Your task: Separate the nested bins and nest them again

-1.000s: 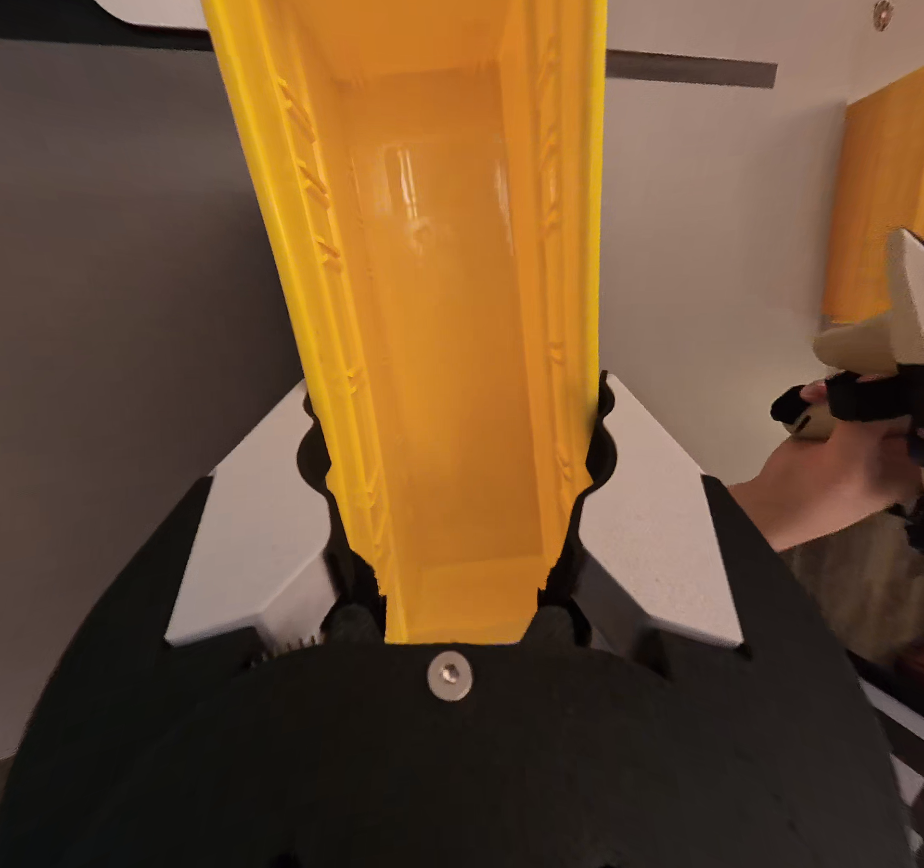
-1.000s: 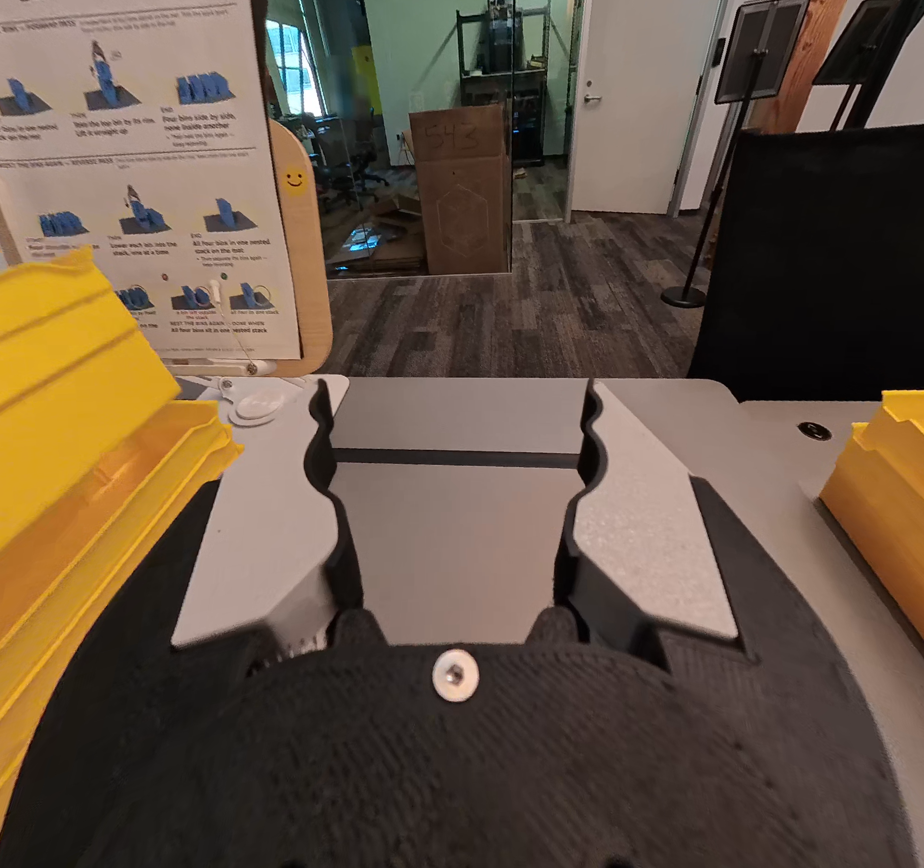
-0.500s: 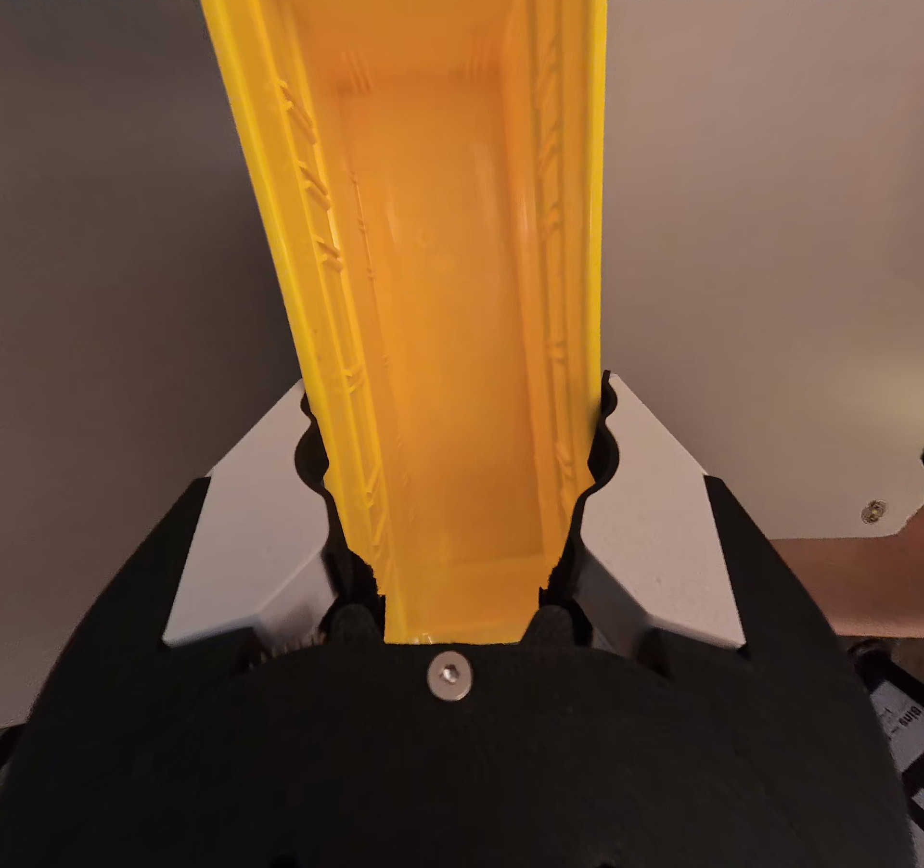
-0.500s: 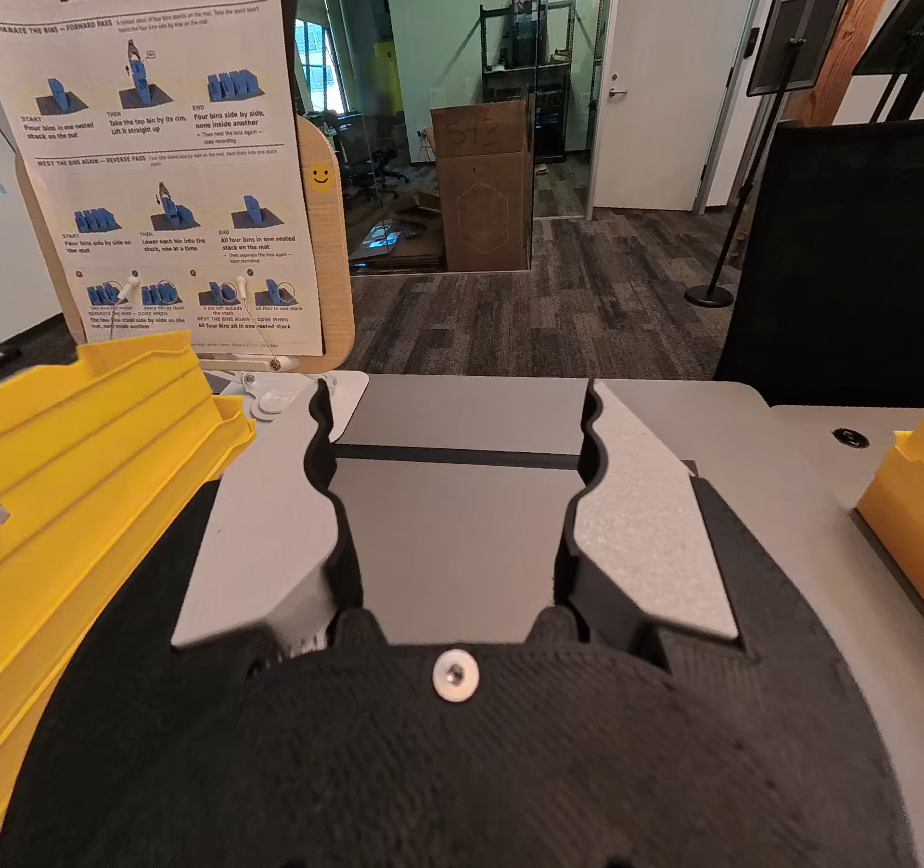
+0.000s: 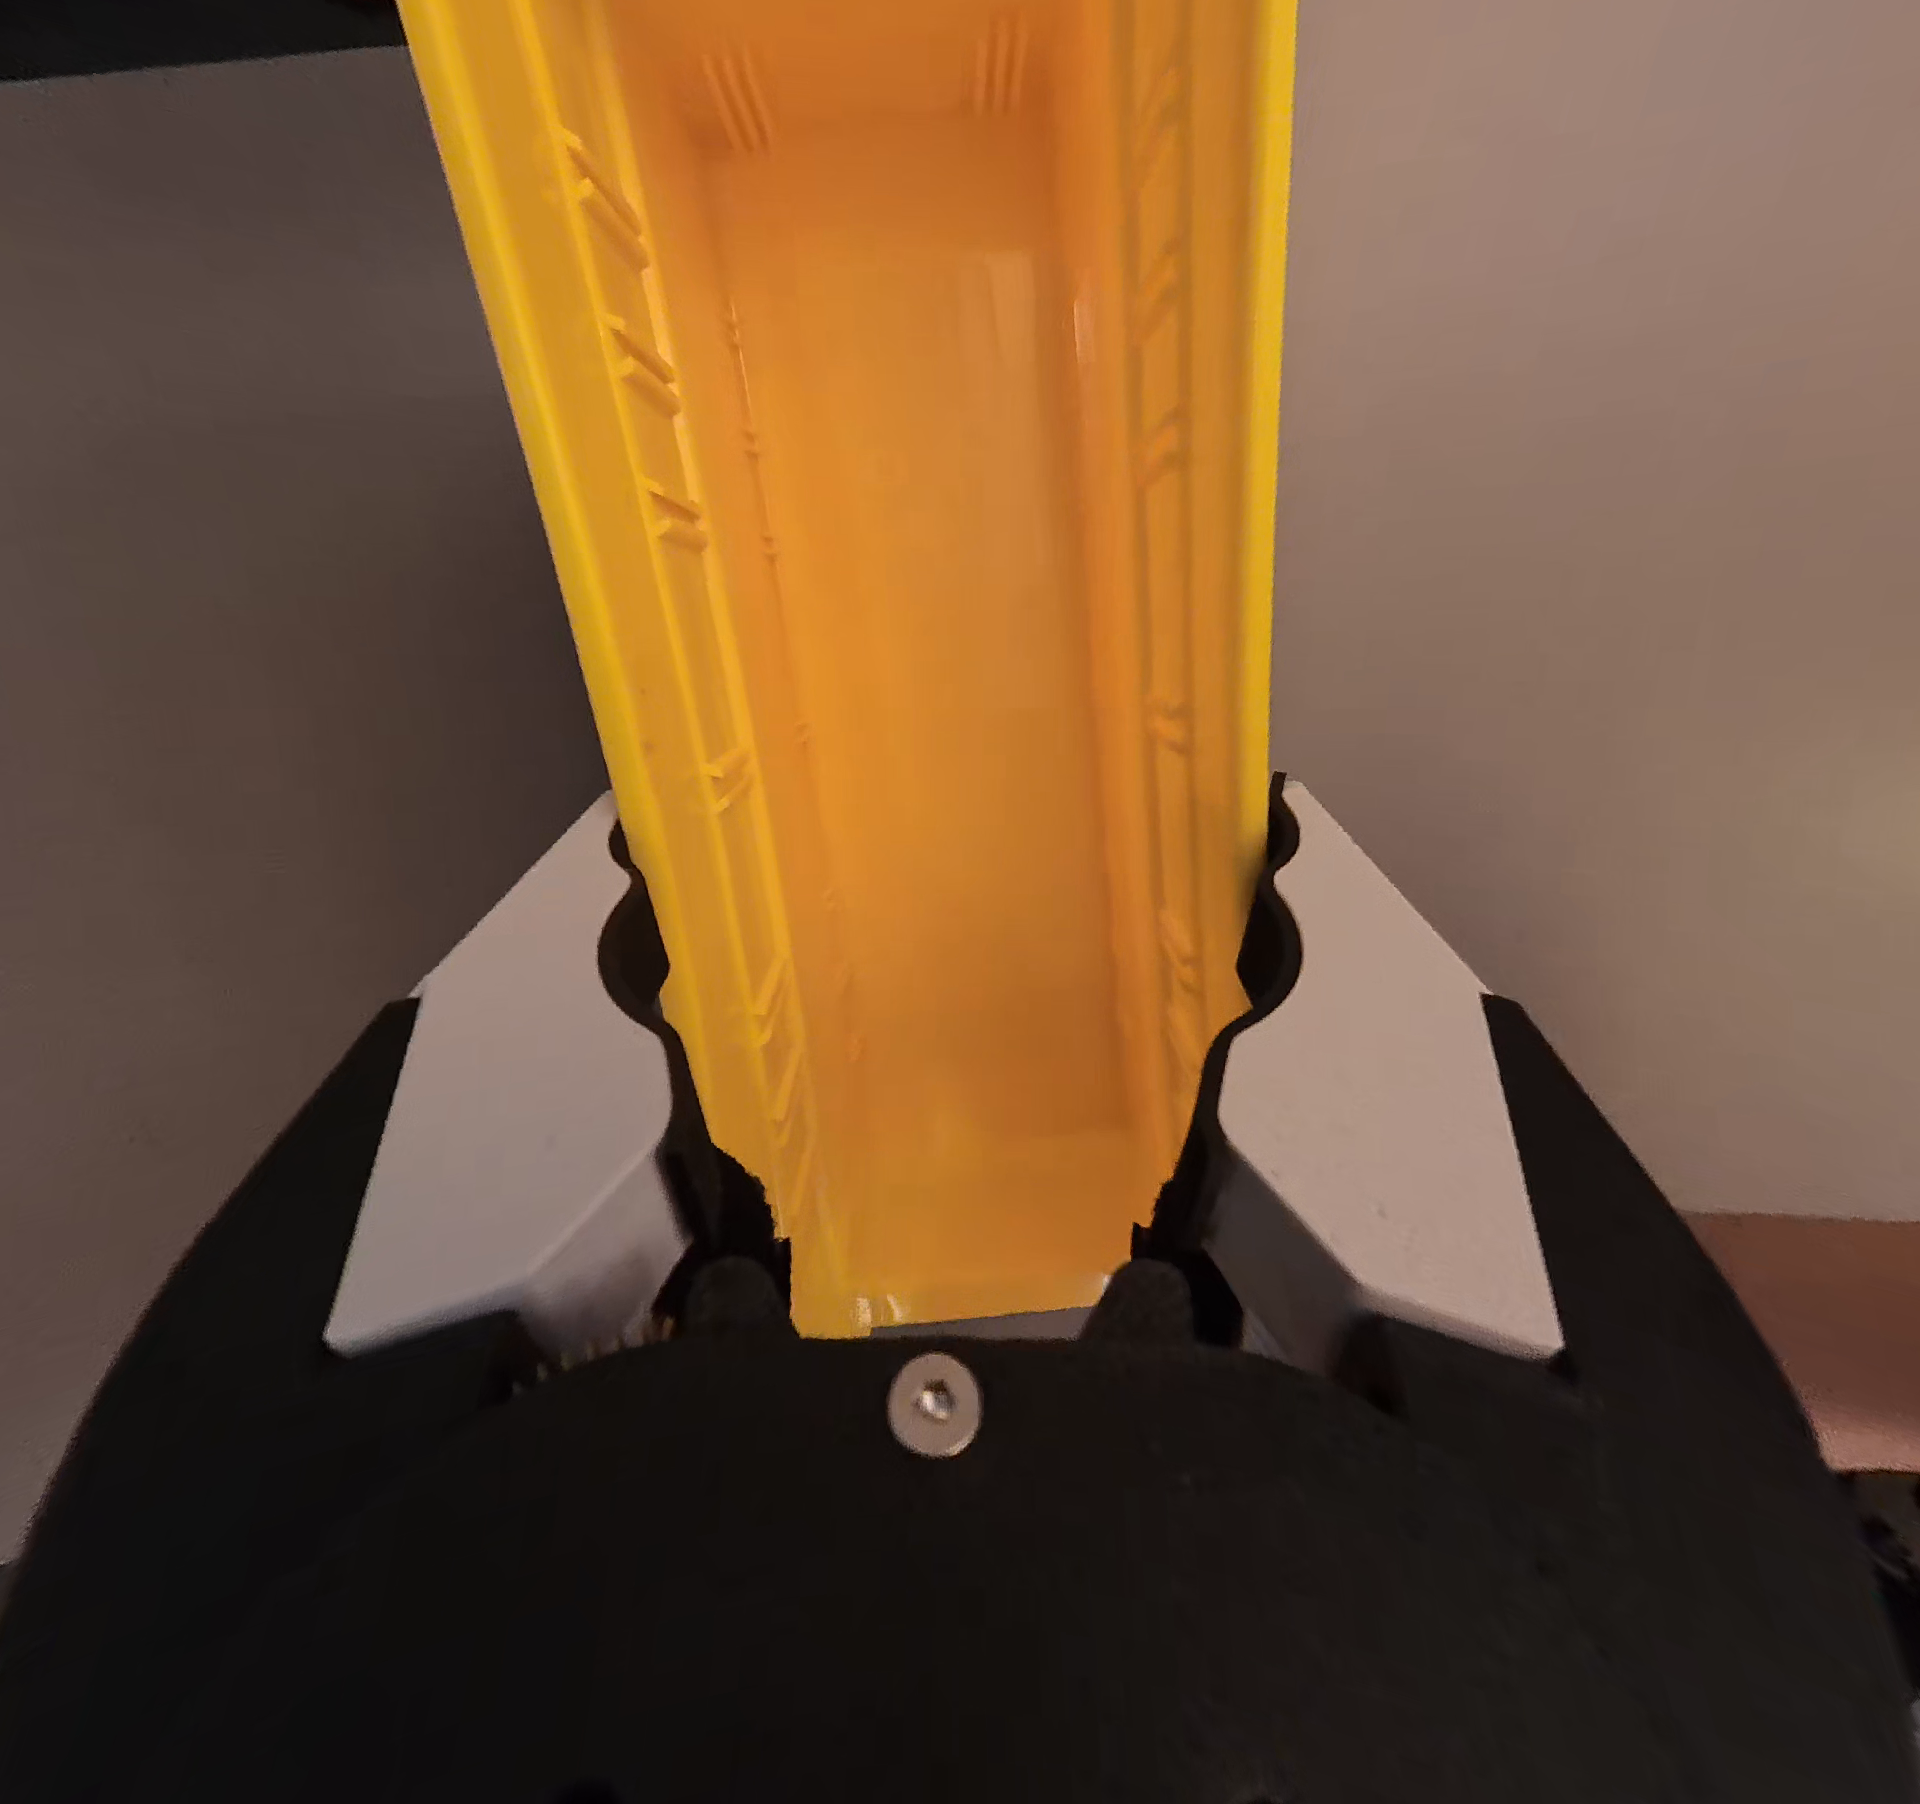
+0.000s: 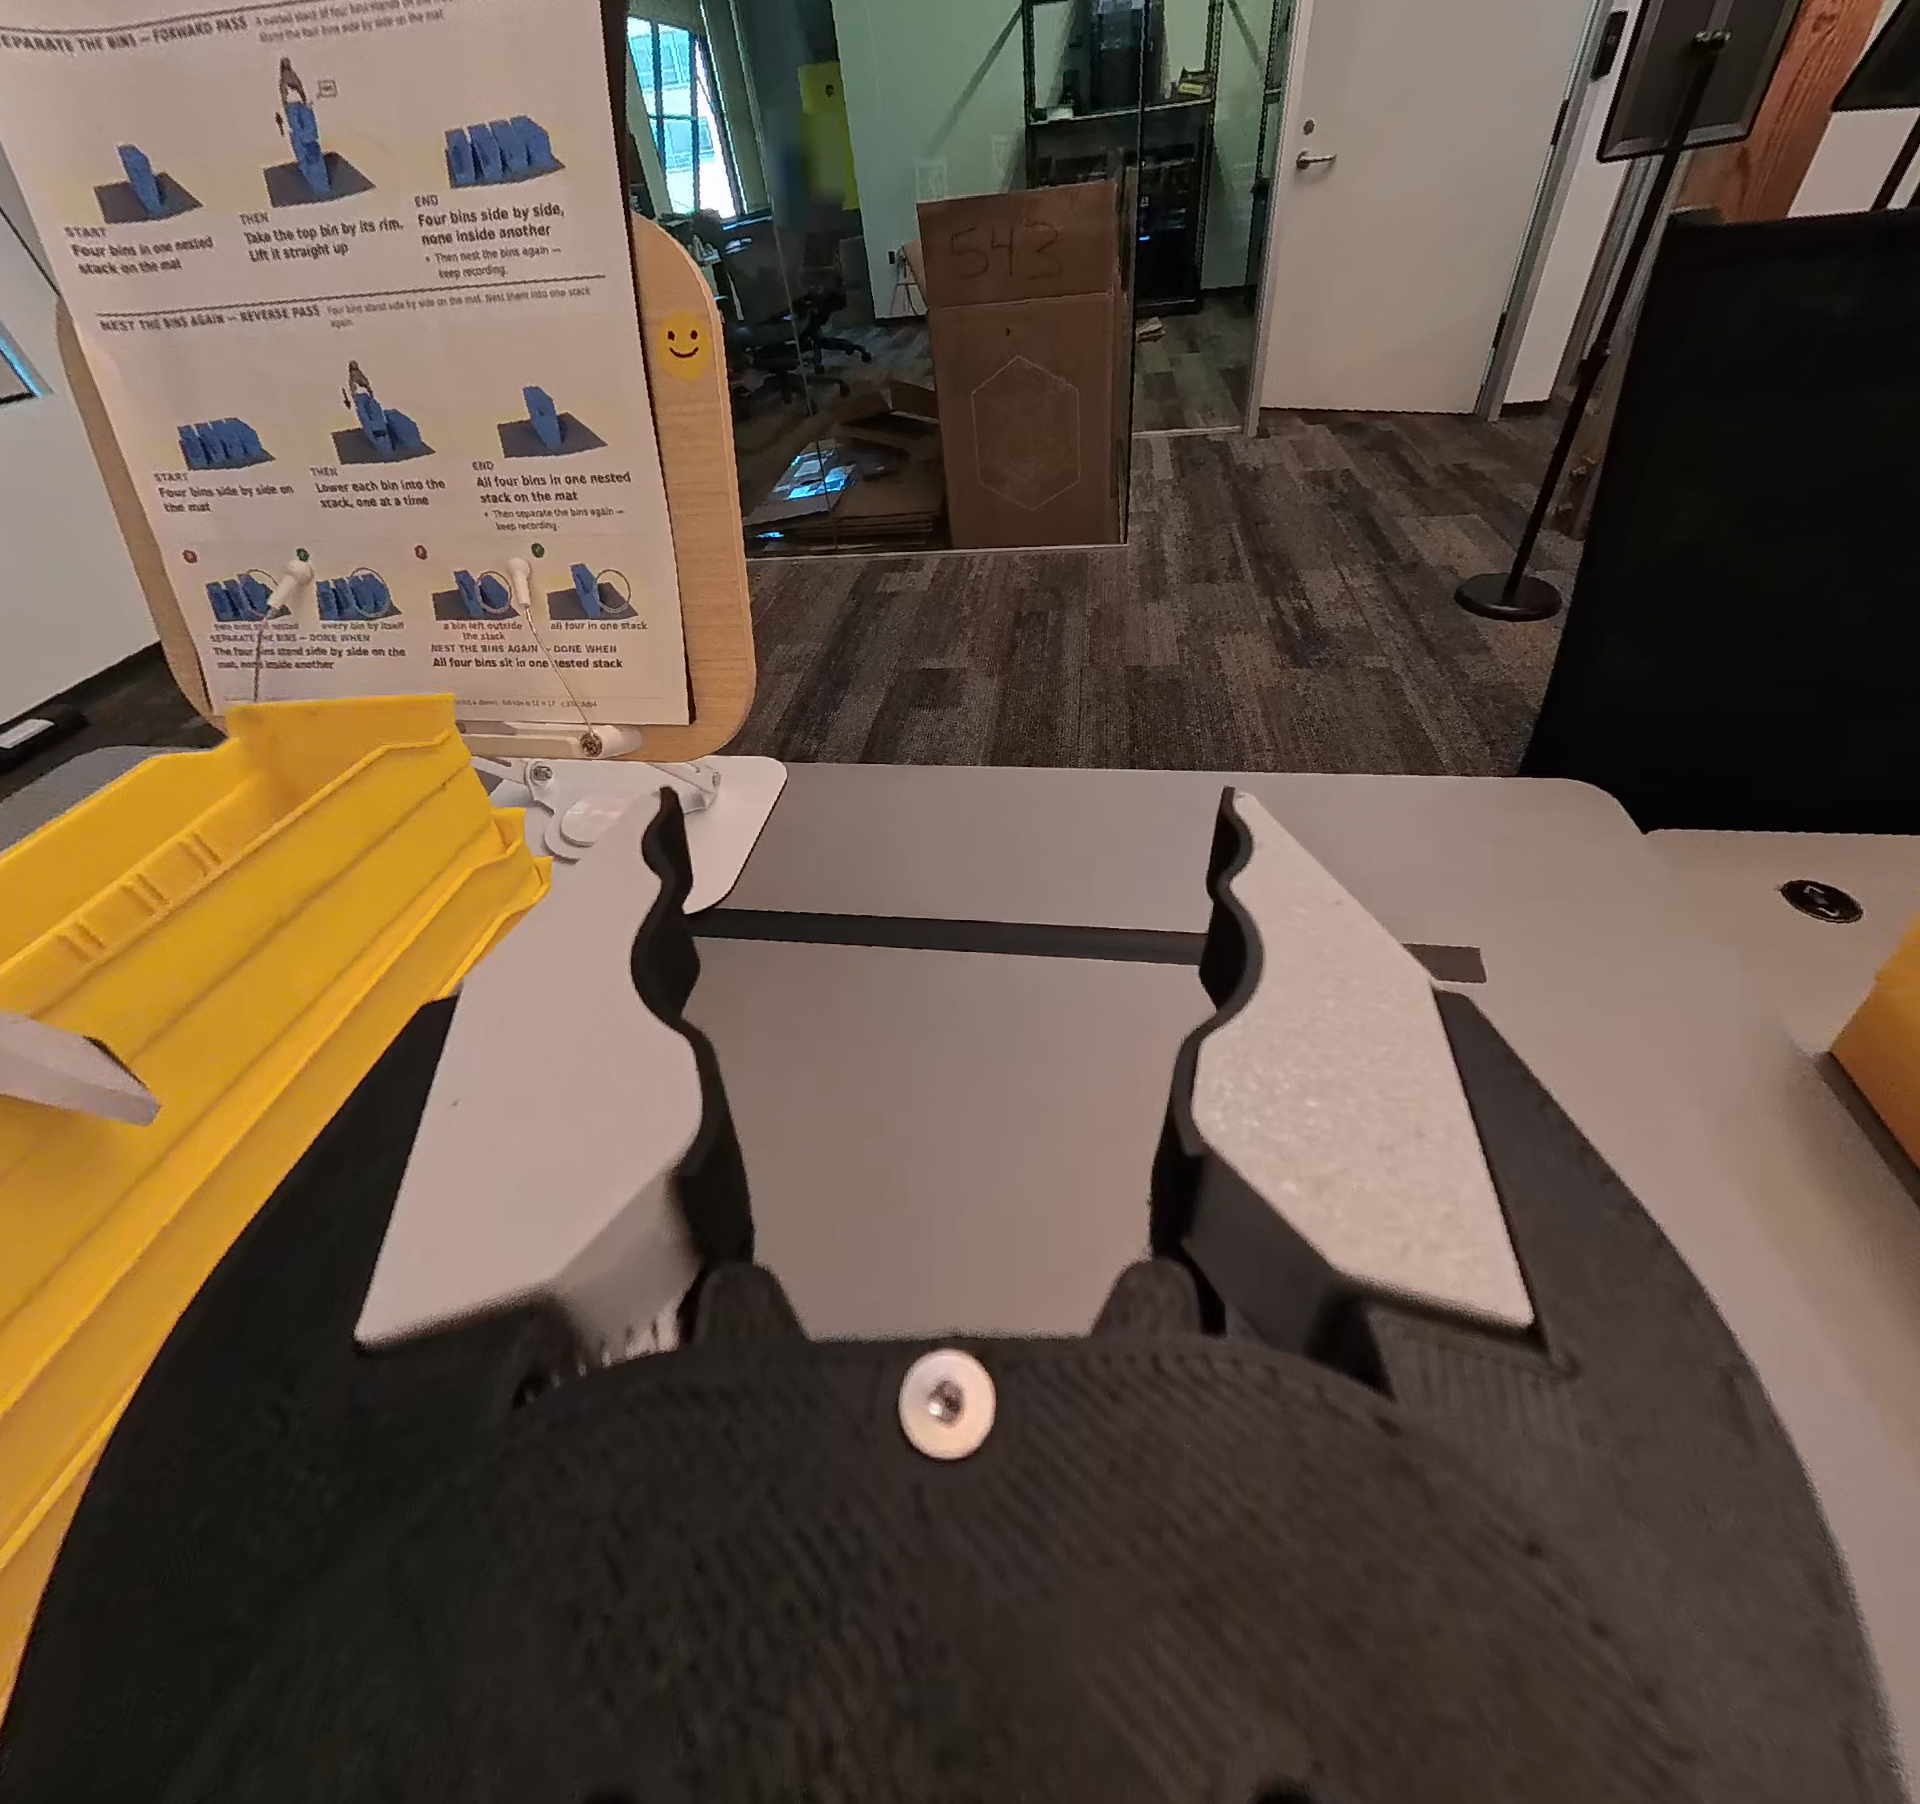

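Observation:
In the left wrist view a long yellow bin (image 5: 935, 528) runs away from me, open side up. My left gripper (image 5: 948, 809) is shut on its near end, with both black pads (image 5: 623, 933) against its outer side walls. In the right wrist view this bin (image 6: 260, 871) lies at the left on top of another yellow bin (image 6: 104, 1287), with a left finger (image 6: 73, 1079) showing over it. My right gripper (image 6: 945, 819) is open and empty above the grey mat (image 6: 935, 1079).
Another yellow bin (image 6: 1881, 1058) shows at the right edge. An instruction sheet on a wooden board (image 6: 343, 352) stands behind the bins on a white base (image 6: 665, 798). The table's far edge (image 6: 1351, 778) lies ahead, with a black chair (image 6: 1766, 507) beyond it.
The left gripper swung with the bin; the hand and the bin at the right left its view. Its fingers spread a little, with the bin still between them. The right gripper turned slightly left.

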`<state>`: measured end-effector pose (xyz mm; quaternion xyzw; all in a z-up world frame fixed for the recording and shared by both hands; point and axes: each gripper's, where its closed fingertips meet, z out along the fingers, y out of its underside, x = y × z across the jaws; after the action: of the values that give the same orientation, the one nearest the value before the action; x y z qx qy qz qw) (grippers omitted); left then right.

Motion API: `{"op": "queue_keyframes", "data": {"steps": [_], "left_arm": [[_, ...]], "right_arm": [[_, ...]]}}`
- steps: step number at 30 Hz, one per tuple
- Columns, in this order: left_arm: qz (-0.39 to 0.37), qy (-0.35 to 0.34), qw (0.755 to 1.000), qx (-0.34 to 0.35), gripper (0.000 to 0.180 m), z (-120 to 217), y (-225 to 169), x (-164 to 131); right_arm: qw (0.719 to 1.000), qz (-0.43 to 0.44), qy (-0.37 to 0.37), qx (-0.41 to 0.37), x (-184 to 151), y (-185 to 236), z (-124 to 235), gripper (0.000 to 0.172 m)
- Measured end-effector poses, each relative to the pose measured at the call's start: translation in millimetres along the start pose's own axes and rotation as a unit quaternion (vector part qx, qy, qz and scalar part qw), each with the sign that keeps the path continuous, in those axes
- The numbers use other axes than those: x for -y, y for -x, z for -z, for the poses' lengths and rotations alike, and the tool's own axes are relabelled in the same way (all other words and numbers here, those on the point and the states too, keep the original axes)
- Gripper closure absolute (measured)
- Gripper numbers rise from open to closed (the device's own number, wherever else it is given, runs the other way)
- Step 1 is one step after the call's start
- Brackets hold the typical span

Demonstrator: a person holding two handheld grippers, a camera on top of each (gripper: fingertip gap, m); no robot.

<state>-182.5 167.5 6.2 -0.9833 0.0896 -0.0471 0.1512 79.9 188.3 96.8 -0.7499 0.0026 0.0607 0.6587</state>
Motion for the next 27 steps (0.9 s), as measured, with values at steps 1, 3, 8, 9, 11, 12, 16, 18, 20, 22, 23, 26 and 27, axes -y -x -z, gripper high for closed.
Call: {"op": "queue_keyframes", "data": {"steps": [1,3,8,9,11,12,16,18,20,22,23,26,27], "left_arm": [[-0.002,0.000,1.000,0.003,0.065,-2,-1,0],[-0.006,0.012,1.000,0.008,0.065,-6,-2,-5],[-0.010,0.037,0.999,0.016,0.061,-8,-2,-15],[-0.010,0.040,0.999,0.018,0.058,-9,-2,-16],[-0.004,0.032,0.999,0.016,0.056,-9,-3,-13],[-0.004,0.026,1.000,0.014,0.055,-9,-4,-11],[0.004,-0.010,1.000,-0.010,0.065,4,-3,2],[0.004,-0.016,1.000,-0.024,0.072,12,-3,4],[0.006,-0.013,0.999,-0.038,0.073,16,-4,0],[0.007,-0.014,0.999,-0.052,0.060,20,-4,-3],[0.002,-0.017,0.998,-0.068,0.050,23,-7,-4],[-0.059,-0.064,0.986,-0.140,0.049,49,-28,-8],[-0.097,-0.080,0.980,-0.156,0.049,59,-33,-16]], "right_arm": [[1.000,0.000,-0.001,0.000,0,0,0,0.072],[1.000,-0.003,-0.003,0.001,1,0,1,0.073],[1.000,-0.009,-0.001,0.003,0,-2,0,0.073],[1.000,-0.009,0.000,0.003,-1,-2,0,0.072],[1.000,-0.010,0.002,0.004,-1,-3,0,0.072],[1.000,-0.010,0.002,0.004,-1,-2,0,0.072],[1.000,-0.011,-0.002,0.006,1,-1,1,0.072],[1.000,-0.011,0.000,0.009,-1,0,0,0.072],[1.000,-0.011,0.003,0.010,-2,1,-1,0.072],[1.000,-0.010,0.006,0.011,-4,2,-2,0.072],[1.000,-0.009,0.007,0.012,-4,2,-2,0.073],[1.000,-0.012,0.006,0.016,-4,2,-2,0.072],[1.000,-0.015,0.005,0.016,-3,1,-1,0.072]]}}
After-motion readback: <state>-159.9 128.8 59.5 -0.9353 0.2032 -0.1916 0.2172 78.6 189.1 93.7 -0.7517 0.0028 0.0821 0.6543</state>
